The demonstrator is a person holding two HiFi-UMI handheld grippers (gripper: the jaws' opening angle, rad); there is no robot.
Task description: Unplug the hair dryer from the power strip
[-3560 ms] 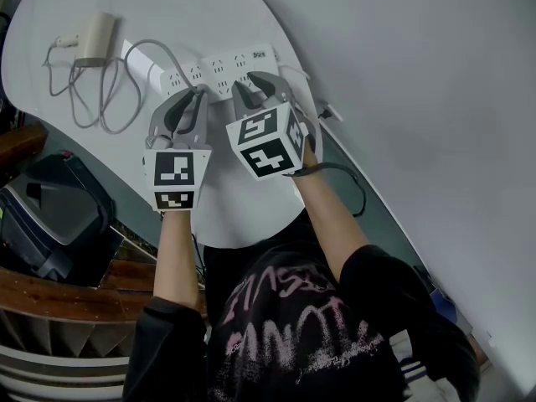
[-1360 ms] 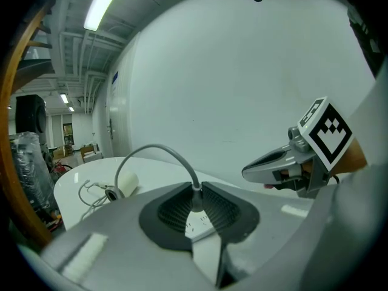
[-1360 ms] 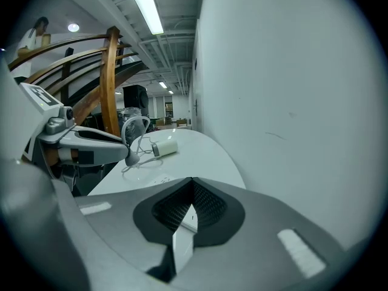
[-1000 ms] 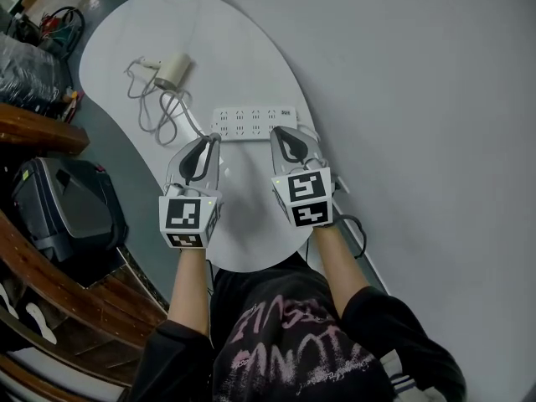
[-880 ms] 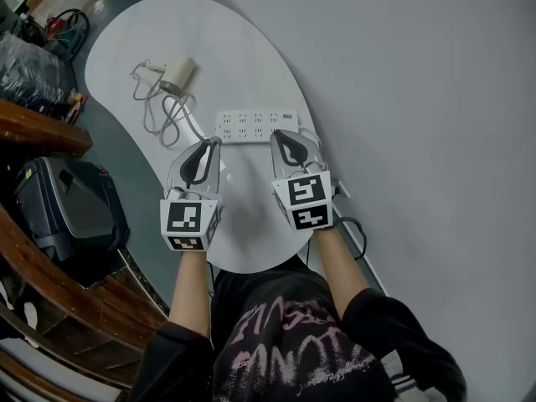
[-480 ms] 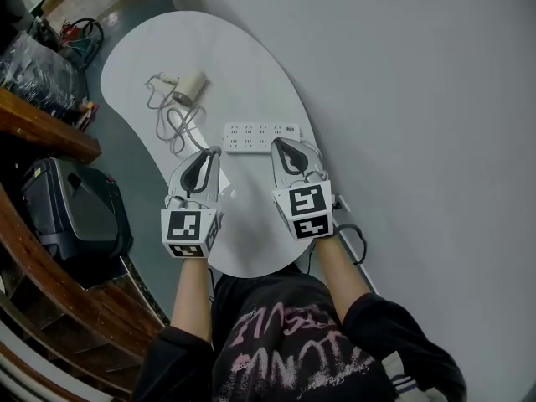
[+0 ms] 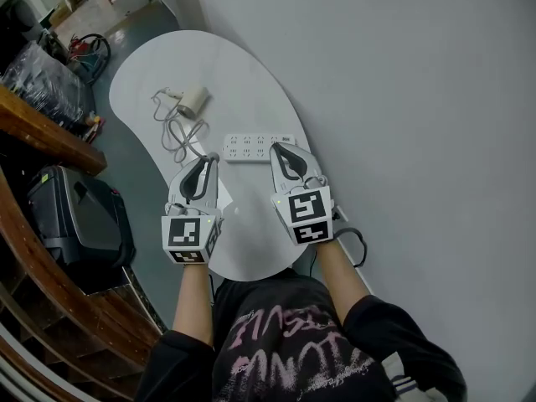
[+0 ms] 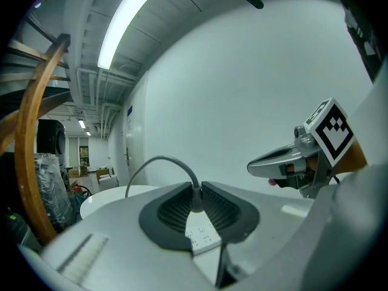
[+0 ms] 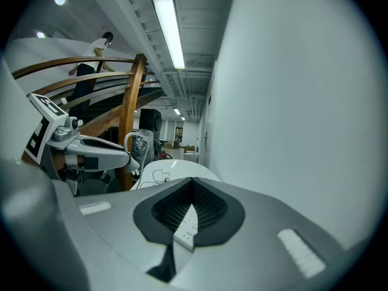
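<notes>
Left tongs (image 7: 207, 160), apparently pinching a cord (image 8: 159, 159), and right tongs (image 7: 275, 148) have risen.

A white rounded table (image 7: 239, 78) stands against a grey wall (image 7: 419, 99). Off the tabletop's left edge a black case (image 7: 79, 224) sits on the floor under a curved wooden railing (image 7: 50, 132). Farther along that side lies a plastic-wrapped bundle (image 7: 42, 74). A fluorescent tube (image 8: 124, 23) lights the ceiling.

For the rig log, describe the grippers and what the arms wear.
The left gripper and right gripper are light grey shells with dark ribbed pads. Each carries a white cube printed with black square markers. The person wears a black top with pink print, sleeves ending above bare forearms.
</notes>
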